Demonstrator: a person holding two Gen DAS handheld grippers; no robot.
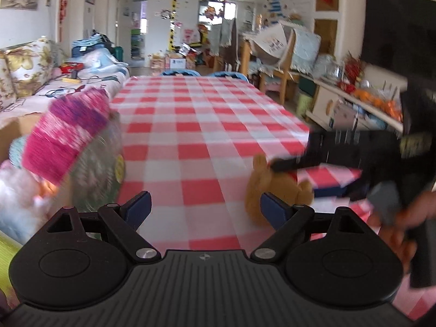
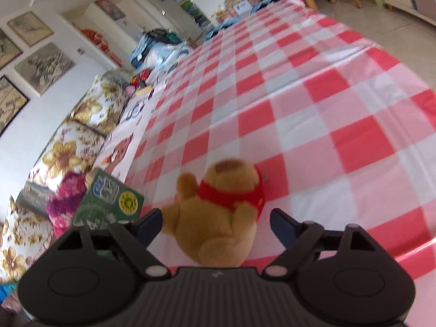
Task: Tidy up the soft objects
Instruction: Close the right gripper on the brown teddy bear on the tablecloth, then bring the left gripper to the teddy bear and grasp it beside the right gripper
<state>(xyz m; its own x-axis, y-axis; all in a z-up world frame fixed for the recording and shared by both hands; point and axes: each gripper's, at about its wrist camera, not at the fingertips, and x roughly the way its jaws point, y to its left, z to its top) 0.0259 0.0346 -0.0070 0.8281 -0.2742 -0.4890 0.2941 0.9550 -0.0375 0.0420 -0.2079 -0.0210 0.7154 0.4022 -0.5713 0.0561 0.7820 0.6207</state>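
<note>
Bear (image 2: 218,212) near table edge (image 2: 381,248), between released right gripper (image 2: 215,226) fingers, left gripper (image 1: 205,209) spread, cloth beyond bare

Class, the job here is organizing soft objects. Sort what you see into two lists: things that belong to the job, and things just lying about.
Belongs to the job:
- teddy bear, between the open right gripper jaws
- pink knitted item
- left gripper, open

Lying about:
- green box
- floral cushions
- checked tablecloth
</note>
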